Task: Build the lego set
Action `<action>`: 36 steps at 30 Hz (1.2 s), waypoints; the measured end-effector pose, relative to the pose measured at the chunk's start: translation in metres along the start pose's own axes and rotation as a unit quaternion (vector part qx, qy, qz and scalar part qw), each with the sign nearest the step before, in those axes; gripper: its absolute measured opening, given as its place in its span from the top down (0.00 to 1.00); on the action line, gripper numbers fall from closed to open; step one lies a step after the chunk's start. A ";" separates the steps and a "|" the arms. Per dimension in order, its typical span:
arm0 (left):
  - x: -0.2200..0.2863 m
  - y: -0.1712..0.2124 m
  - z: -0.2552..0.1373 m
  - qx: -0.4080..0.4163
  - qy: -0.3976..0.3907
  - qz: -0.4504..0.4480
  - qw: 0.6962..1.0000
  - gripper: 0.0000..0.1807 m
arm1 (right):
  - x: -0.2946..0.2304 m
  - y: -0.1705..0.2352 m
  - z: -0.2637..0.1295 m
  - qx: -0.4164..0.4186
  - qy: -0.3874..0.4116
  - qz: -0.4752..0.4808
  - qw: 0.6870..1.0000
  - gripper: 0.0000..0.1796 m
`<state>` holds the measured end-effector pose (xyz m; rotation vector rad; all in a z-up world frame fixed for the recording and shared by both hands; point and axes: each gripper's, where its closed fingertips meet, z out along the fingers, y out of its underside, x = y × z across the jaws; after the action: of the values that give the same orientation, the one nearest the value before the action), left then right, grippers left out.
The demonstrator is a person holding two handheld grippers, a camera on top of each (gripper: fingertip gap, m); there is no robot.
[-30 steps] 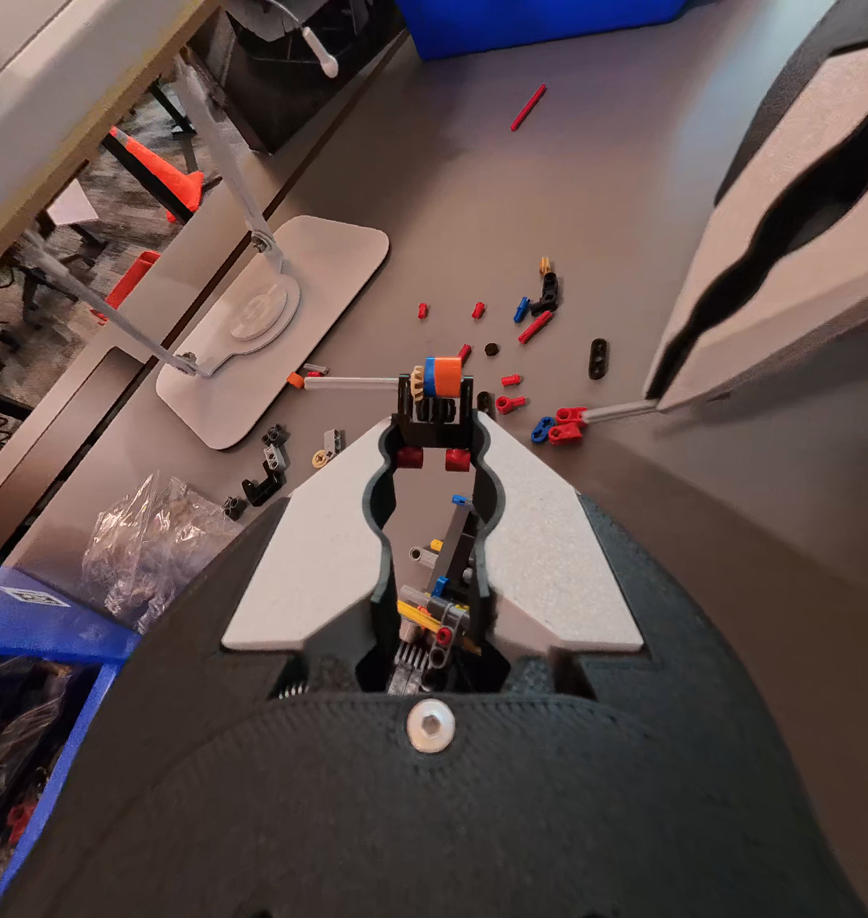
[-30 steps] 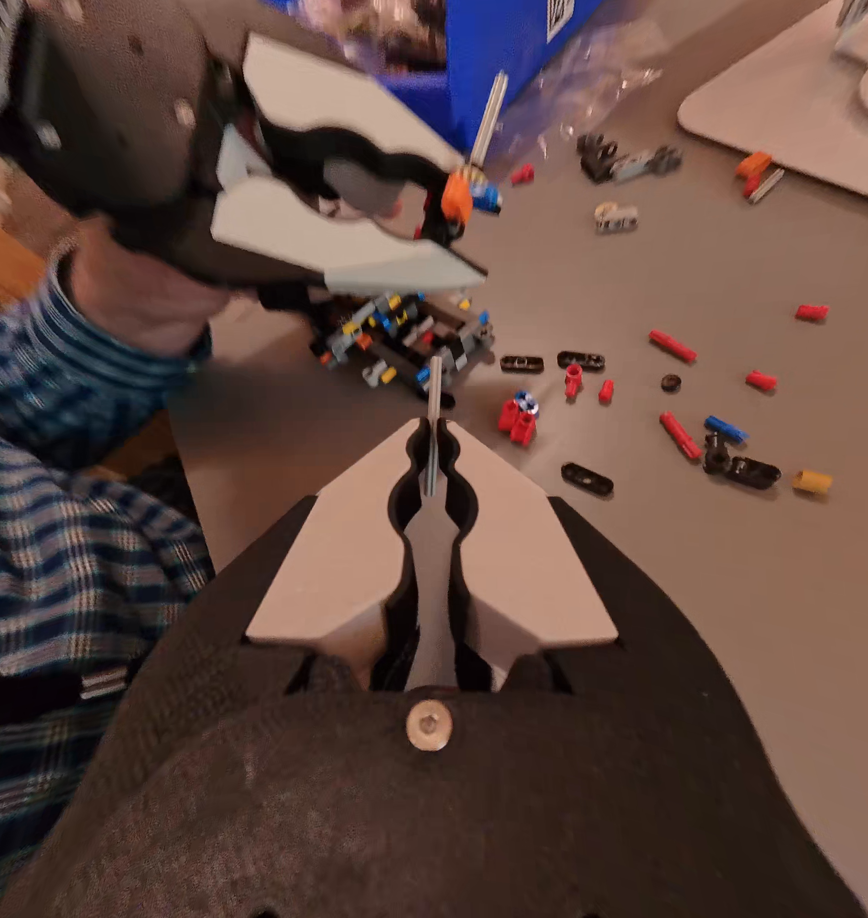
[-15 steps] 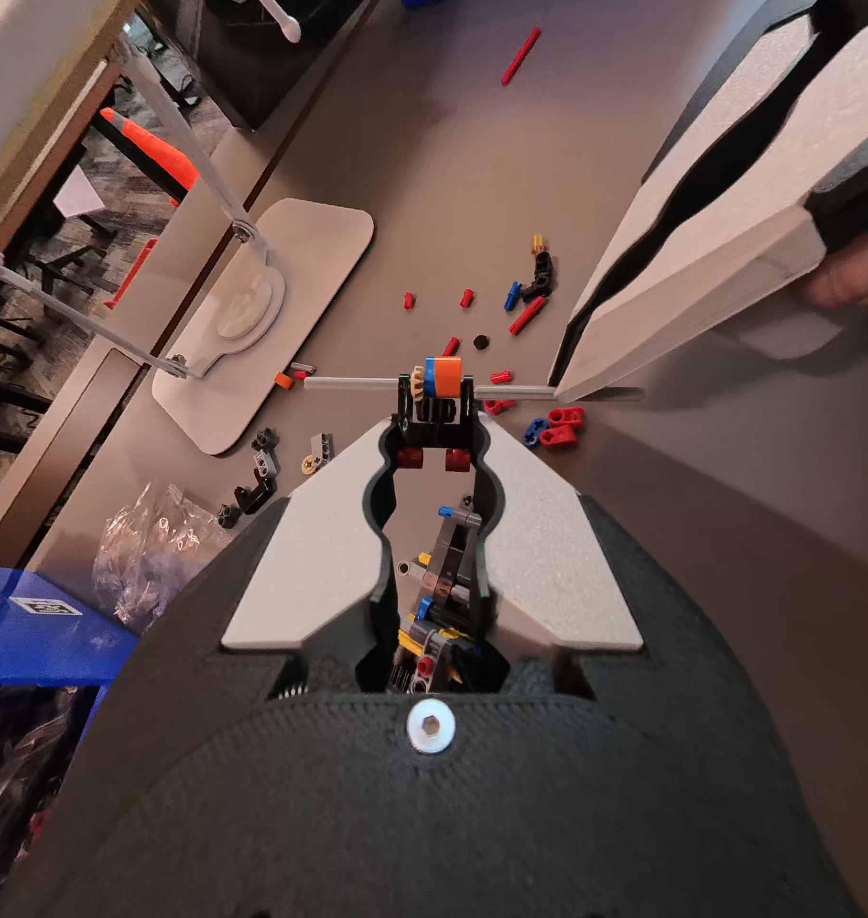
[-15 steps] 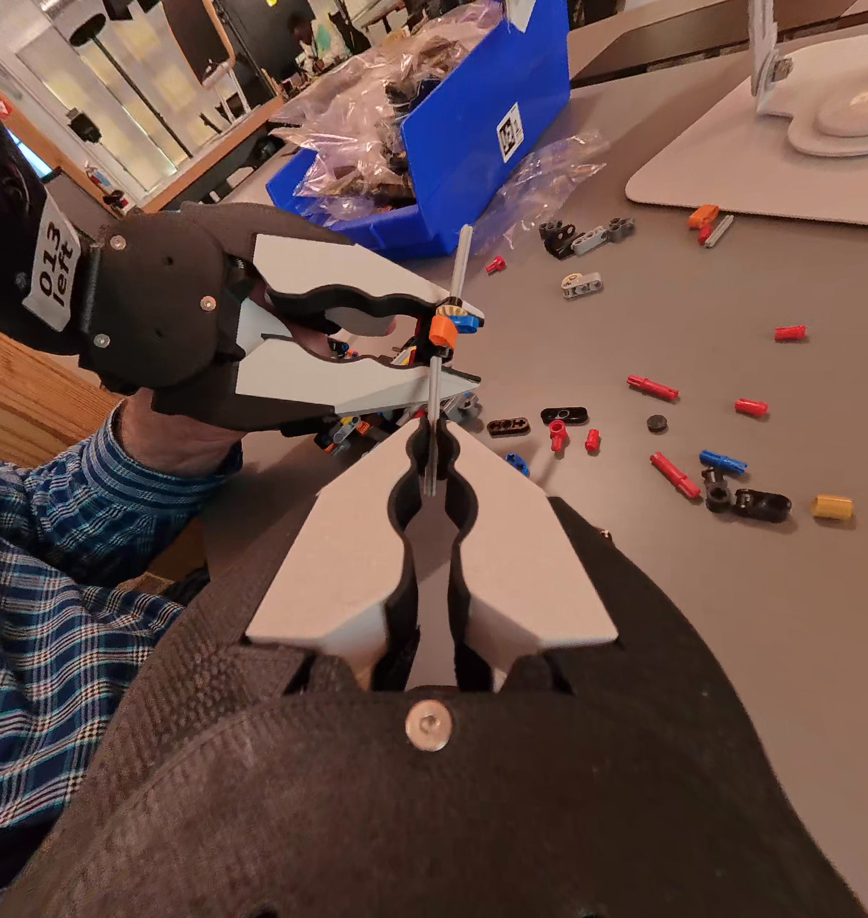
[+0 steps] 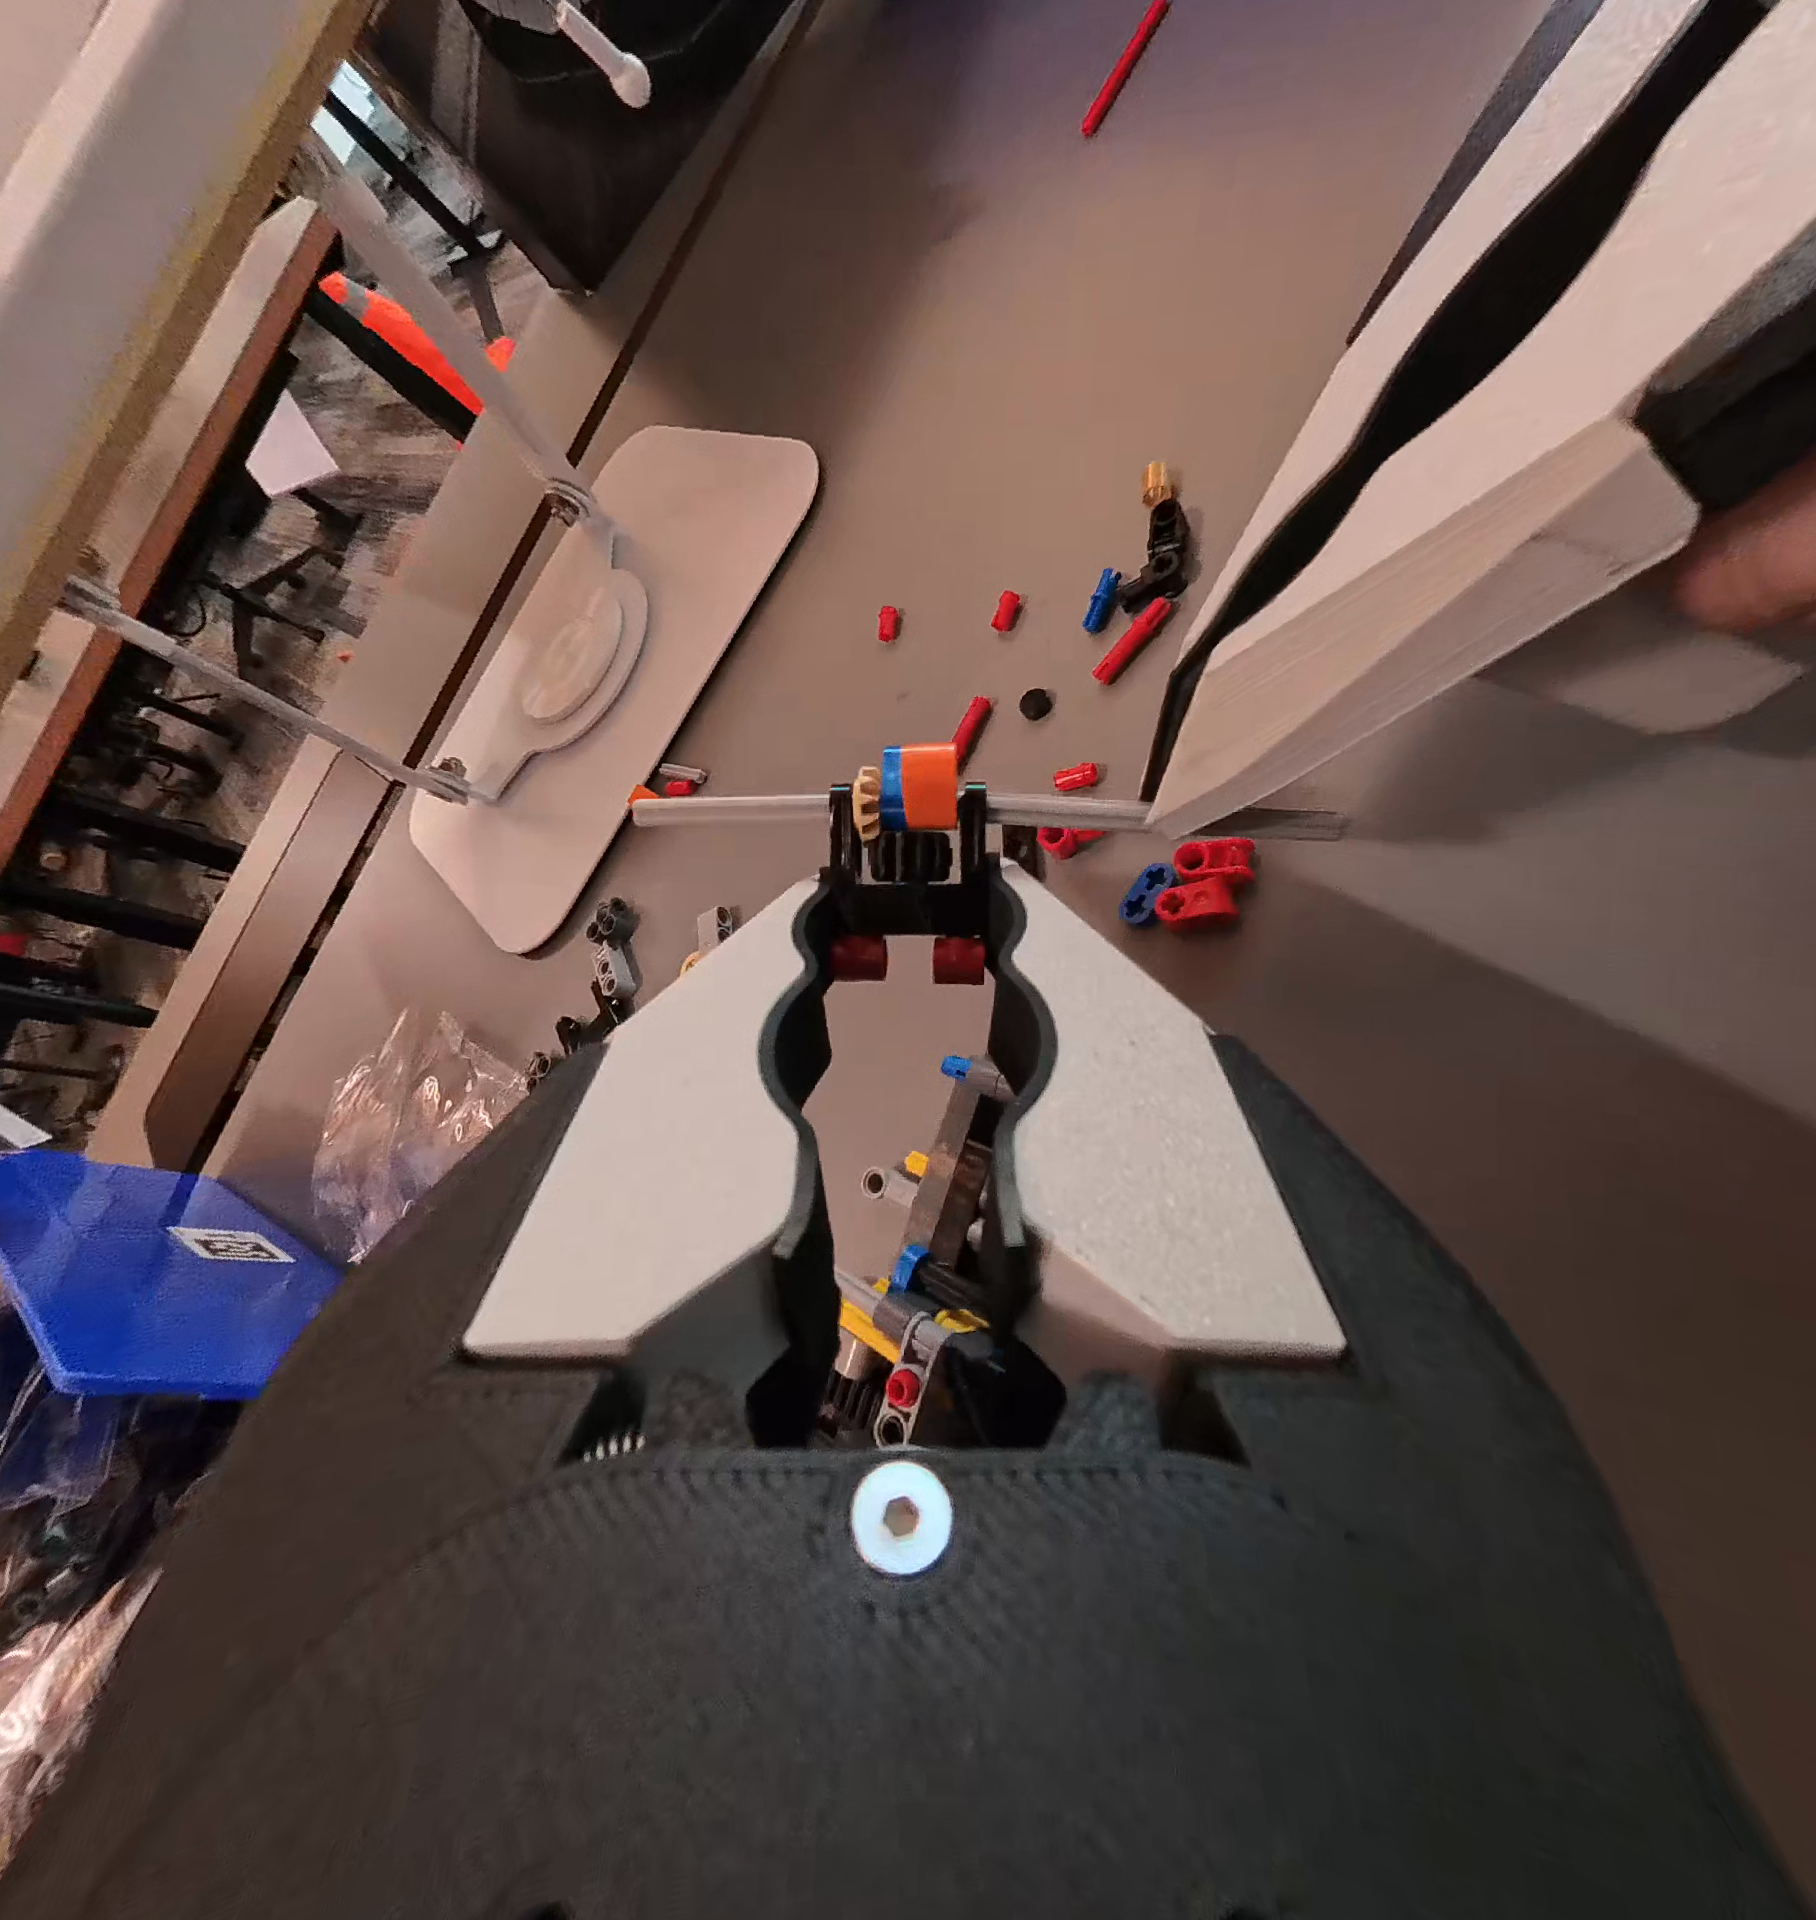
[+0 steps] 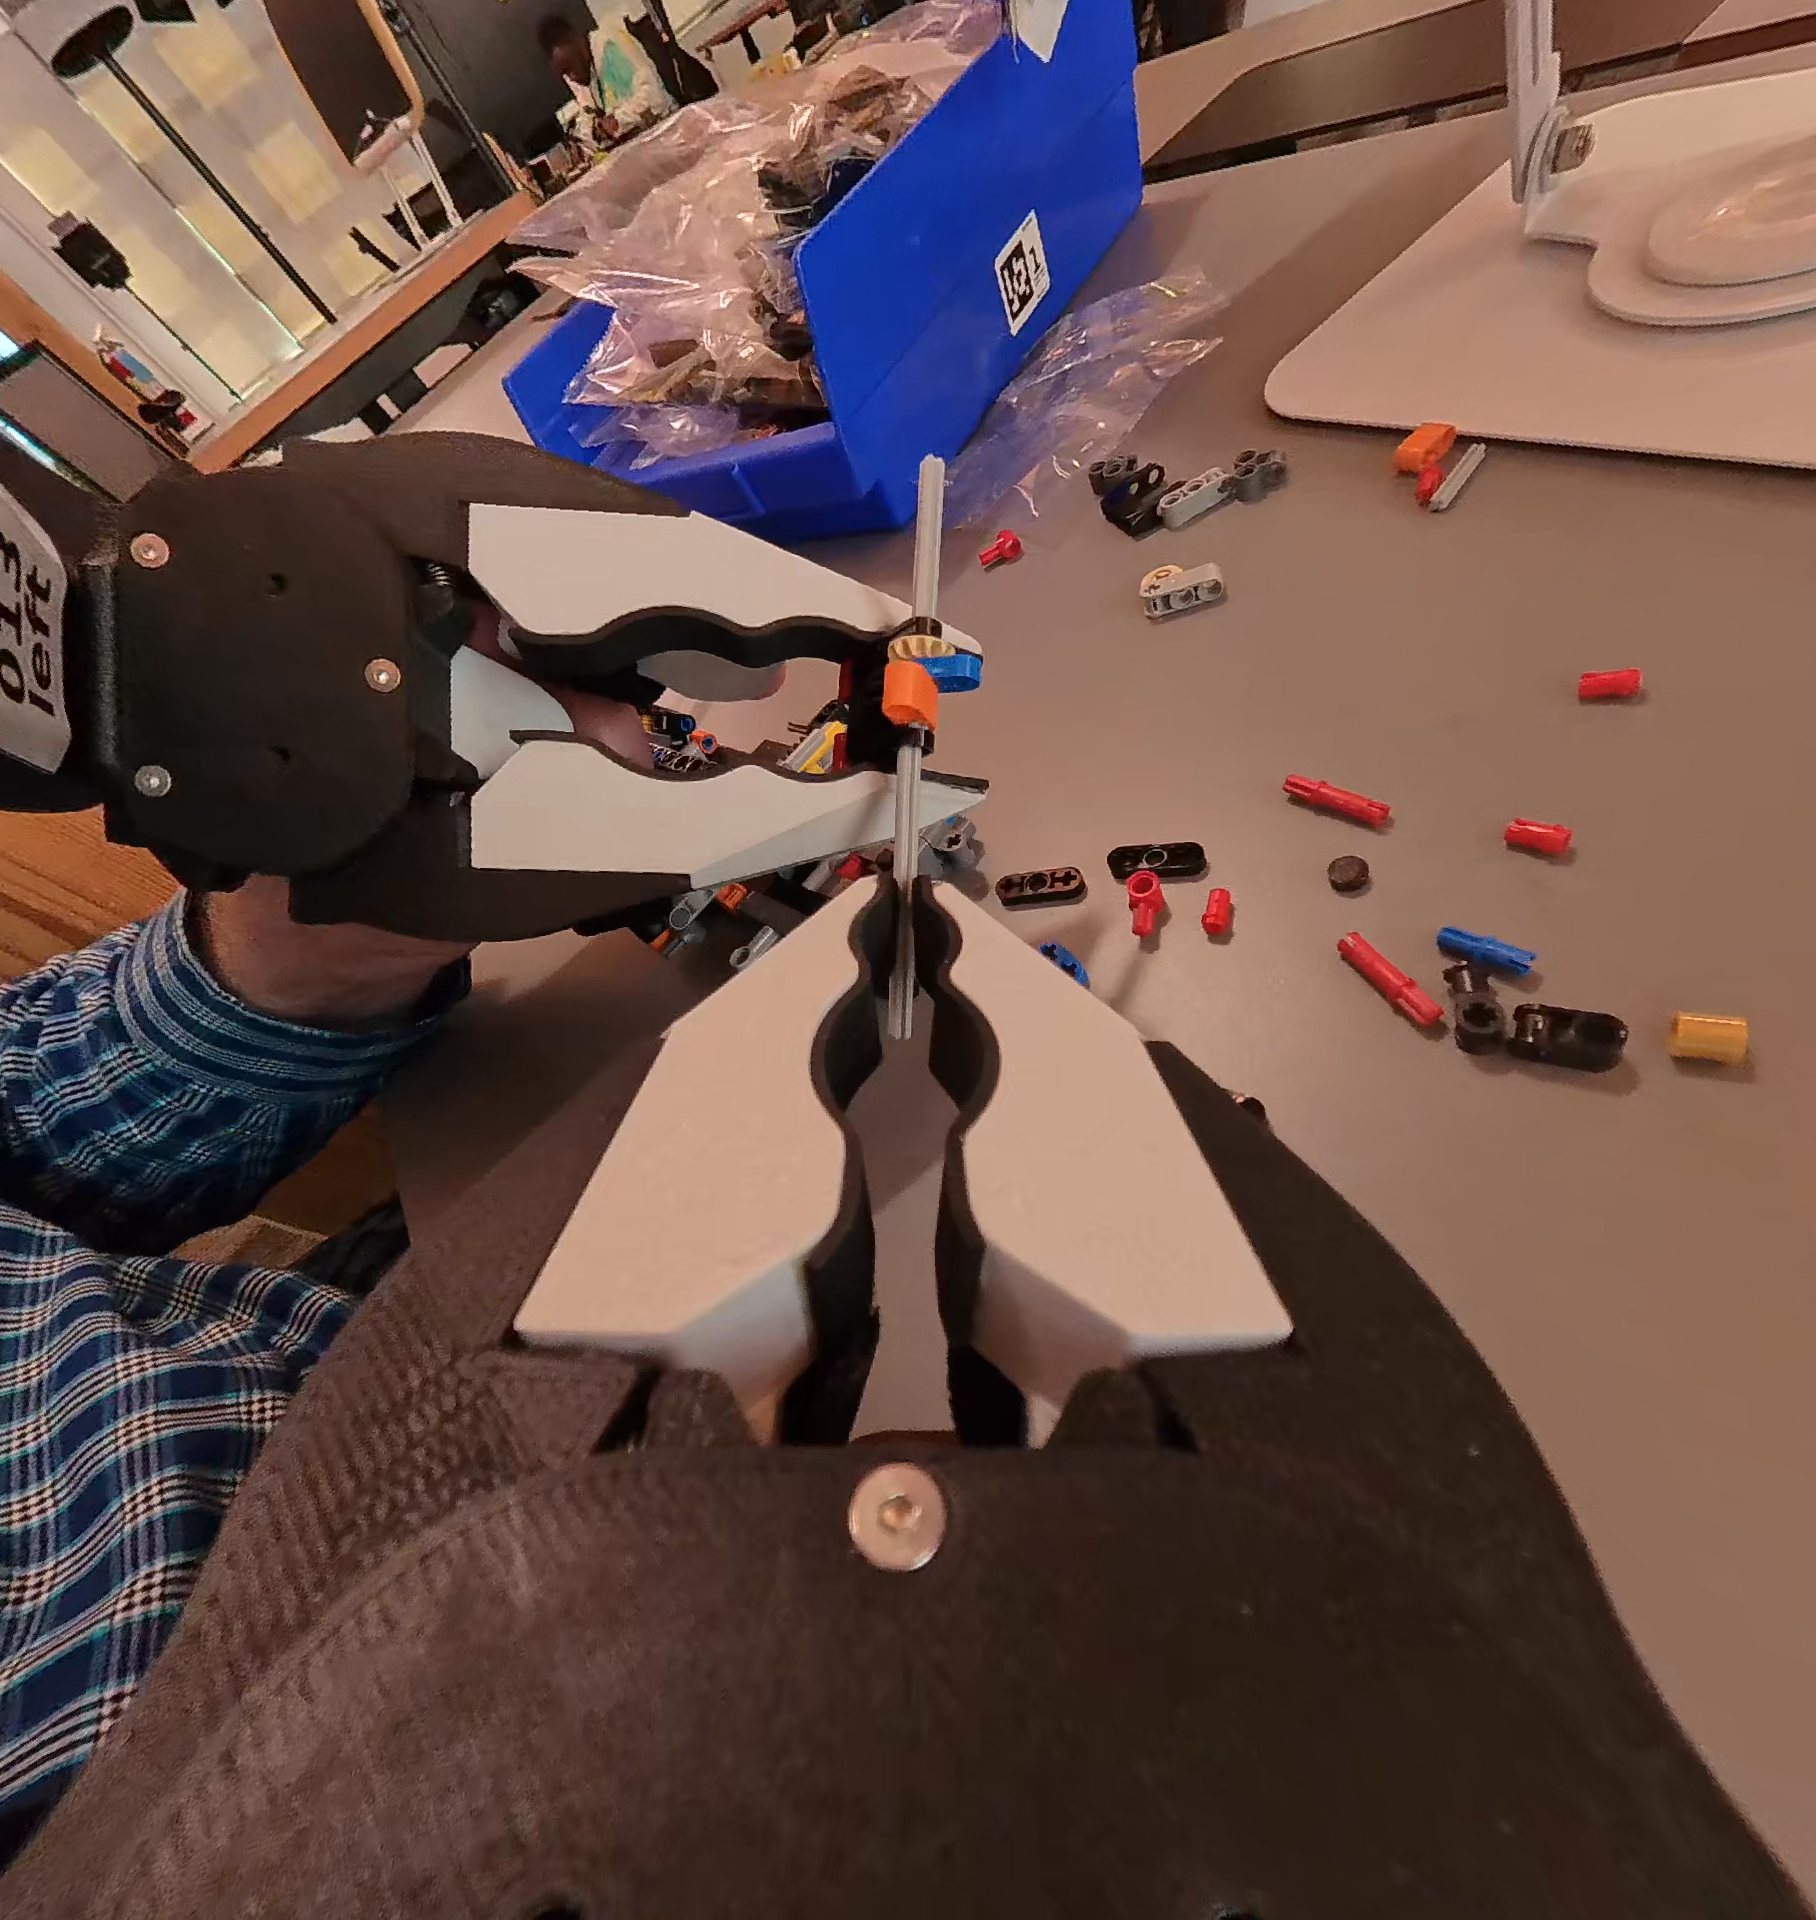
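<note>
Where the left gripper (image 5: 909, 883) fills the lower frame of its own view, it hides most of the built model (image 5: 935, 1278), seen only through the finger gap. At center its tips pinch a black frame (image 5: 904, 873) carrying an orange bush (image 5: 927, 787) on a grey axle (image 5: 738, 810). From the upper right the right gripper (image 6: 902, 914), pressed together on the axle's end, covers loose parts (image 5: 1190, 883). A bin (image 6: 945, 281) sits upper left in the right view, bags blurring its contents.

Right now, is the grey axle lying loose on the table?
No, the grey axle runs through the black frame in the left gripper, its end pinched by the right gripper.
</note>
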<state>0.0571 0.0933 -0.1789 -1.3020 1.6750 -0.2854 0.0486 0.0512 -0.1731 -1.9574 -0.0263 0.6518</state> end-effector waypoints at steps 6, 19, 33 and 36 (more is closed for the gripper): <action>-0.001 0.003 0.000 -0.016 -0.026 0.024 0.999 0.86 | 0.002 0.003 0.003 -0.011 0.014 -0.007 1.000 1.00; 0.003 0.016 -0.003 -0.029 -0.025 0.036 0.999 0.86 | 0.005 0.013 0.011 -0.048 0.054 -0.039 0.997 1.00; 0.006 0.013 -0.002 -0.021 -0.018 0.037 0.999 0.86 | 0.005 0.016 0.013 -0.060 0.063 -0.053 0.995 1.00; 0.004 0.018 -0.001 -0.038 -0.034 0.059 0.997 0.86 | 0.005 0.016 0.012 -0.058 0.062 -0.051 0.995 1.00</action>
<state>0.0456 0.0968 -0.1924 -1.2485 1.7117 -0.1055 0.0434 0.0556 -0.1927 -2.0912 -0.0884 0.4691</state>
